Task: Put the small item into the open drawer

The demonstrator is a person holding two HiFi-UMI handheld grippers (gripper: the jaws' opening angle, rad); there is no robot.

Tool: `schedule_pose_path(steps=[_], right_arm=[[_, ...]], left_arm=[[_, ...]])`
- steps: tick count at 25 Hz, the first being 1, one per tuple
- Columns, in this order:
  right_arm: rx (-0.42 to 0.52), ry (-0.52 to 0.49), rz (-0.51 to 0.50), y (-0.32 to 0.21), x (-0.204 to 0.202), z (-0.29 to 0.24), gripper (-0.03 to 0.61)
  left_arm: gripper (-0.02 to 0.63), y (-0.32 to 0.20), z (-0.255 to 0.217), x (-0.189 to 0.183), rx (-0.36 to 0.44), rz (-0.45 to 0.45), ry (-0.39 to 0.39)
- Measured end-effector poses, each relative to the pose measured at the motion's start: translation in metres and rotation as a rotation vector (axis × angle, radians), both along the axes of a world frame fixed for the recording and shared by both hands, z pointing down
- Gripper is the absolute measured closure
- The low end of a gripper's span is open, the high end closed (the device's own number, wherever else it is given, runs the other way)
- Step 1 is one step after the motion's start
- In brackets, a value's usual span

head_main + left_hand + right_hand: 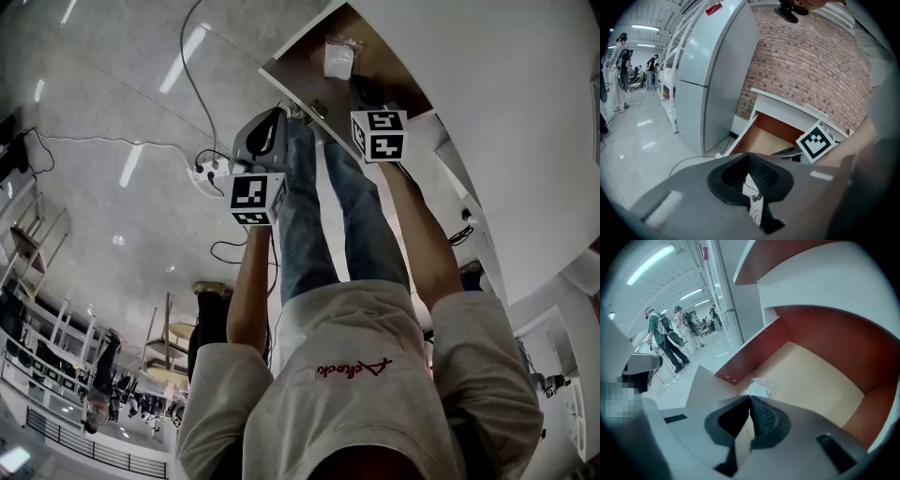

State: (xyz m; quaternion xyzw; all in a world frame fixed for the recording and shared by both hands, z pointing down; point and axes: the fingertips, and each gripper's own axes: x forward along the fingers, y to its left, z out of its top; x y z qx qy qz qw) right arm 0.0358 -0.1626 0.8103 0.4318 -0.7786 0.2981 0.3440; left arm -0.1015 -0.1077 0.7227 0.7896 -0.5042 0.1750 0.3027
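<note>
Fingers (764,416) of the right gripper (750,398) pressed together tip to tip, with nothing clamped between. Held over the open drawer (754,348), low above its pale floor. Small item (761,387), a clear packet with something white inside, lying flat on that floor near the reddish side wall, just past the fingertips and apart from them.

Fingers (761,173) of the left gripper (749,155) likewise closed and empty. Held outside the drawer, short of its front edge, above the shiny floor (642,140), pointing toward the drawer and the right gripper's marker cube (814,142).

From the head view: both grippers side by side at arm's length, the right one over the drawer, the left one near a white power strip (208,171). Behind the drawer, a brick wall (811,70); to its left, a tall grey fridge (712,79).
</note>
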Motion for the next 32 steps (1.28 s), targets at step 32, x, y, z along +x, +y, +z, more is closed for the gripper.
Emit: schedule_pose_path(steps=[32], right_arm=[[0.566,-0.149,-0.037,-0.032,0.024,-0.350,0.566]], left_arm=[[0.604,-0.069,-0.245,0.046,0.320,-0.025,0.008]])
